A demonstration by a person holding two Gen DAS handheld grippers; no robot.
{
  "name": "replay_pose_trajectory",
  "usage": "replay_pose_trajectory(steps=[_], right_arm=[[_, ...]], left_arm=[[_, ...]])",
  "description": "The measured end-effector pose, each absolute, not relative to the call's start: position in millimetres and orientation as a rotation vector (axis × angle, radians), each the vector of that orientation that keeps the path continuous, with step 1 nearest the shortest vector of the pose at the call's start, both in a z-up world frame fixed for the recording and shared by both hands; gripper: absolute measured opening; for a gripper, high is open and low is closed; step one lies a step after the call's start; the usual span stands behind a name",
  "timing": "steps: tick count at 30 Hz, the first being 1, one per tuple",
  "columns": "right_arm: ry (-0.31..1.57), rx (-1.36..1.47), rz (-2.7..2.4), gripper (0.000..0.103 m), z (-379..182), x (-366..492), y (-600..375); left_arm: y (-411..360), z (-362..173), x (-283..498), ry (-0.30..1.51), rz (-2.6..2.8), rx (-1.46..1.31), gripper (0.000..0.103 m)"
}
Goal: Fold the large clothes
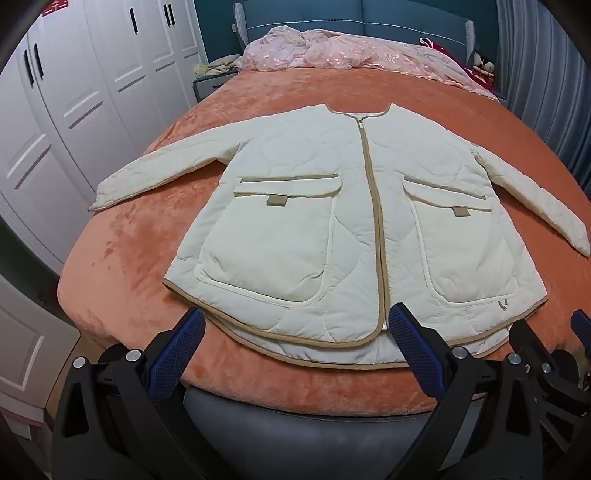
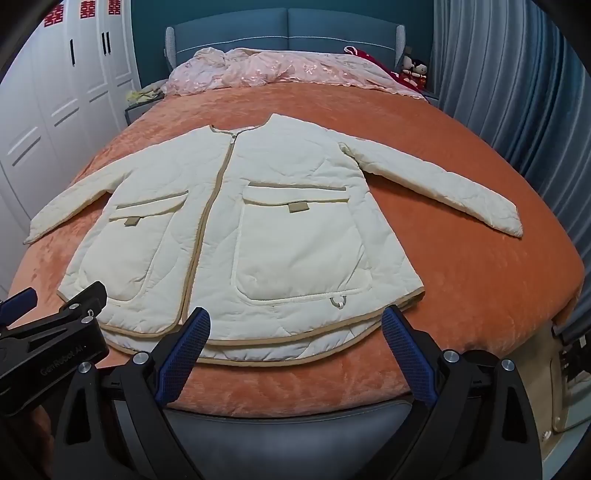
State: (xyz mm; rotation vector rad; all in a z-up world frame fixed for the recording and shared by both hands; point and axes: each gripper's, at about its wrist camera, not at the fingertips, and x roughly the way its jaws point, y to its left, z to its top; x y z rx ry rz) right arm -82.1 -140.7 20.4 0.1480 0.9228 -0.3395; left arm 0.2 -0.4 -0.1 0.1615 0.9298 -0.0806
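A cream quilted jacket (image 1: 332, 221) with tan trim lies flat, face up and zipped, on the orange bedspread (image 1: 122, 266), both sleeves spread out to the sides. It also shows in the right wrist view (image 2: 258, 229). My left gripper (image 1: 295, 321) is open and empty, hovering just short of the jacket's hem near the zip's bottom end. My right gripper (image 2: 295, 321) is open and empty, just short of the hem below the right pocket. The left gripper's body (image 2: 55, 332) shows at the left of the right wrist view.
A pink crumpled quilt (image 1: 332, 51) lies at the head of the bed by the blue headboard (image 2: 288, 33). White wardrobes (image 1: 74, 92) stand left, blue curtains (image 2: 517, 92) right. The bed's grey foot edge (image 1: 295, 424) is right under the grippers.
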Motion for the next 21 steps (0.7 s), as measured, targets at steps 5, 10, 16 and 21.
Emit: replay_pose_trajectory(steps=[5,10,16,21], right_arm=[[0.927,0.151,-0.342,0.092,24.9,-77.1,-138.4],[0.914,0.139,-0.34,0.092,25.8,-79.2,-136.3],[0.918,0.144,-0.339,0.092,23.5,-77.4,-136.1],[0.92,0.142,-0.337,0.092,23.9,-76.5,-135.6]], left_arm=[[-0.3,0.0,0.9,0.929,-0.086,0.16,0.097],[-2.6,4.0,6.6,0.924,-0.086,0.161,0.097],[-1.5,4.2,1.0,0.92,-0.084,0.155,0.097],[1.4,2.2,-0.9,0.919,-0.08,0.153,0.097]])
